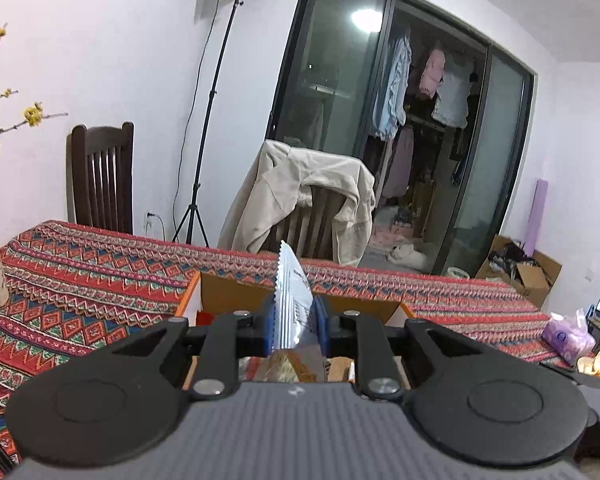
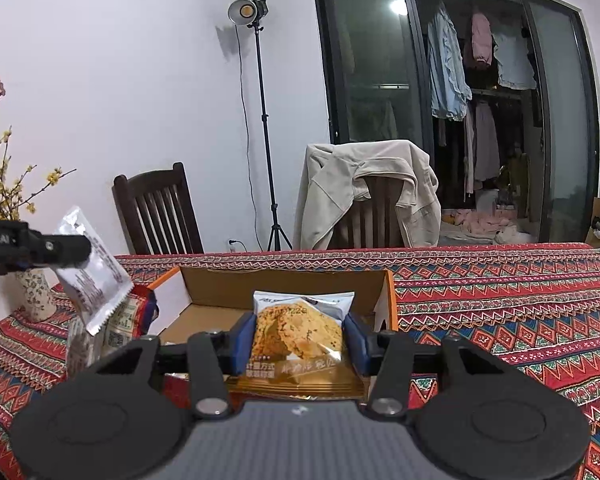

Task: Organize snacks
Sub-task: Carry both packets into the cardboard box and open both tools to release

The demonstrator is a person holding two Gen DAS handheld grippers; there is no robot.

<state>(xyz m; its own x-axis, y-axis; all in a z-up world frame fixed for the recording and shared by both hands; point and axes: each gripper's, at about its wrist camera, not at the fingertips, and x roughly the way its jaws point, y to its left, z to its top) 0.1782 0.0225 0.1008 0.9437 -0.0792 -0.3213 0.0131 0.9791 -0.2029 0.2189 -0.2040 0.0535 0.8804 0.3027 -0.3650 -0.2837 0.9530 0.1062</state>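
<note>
Right wrist view: right tongs (image 2: 299, 338) gripped cookie packet (image 2: 299, 332) above cardboard box (image 2: 284, 284) on worktop (image 2: 500, 300); left tongs (image 2: 74, 246) clamped silver sachet (image 2: 96, 276) left of box.

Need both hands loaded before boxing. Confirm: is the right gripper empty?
No: the right gripper is shut on a biscuit packet, pinched between its blue pads.
</note>
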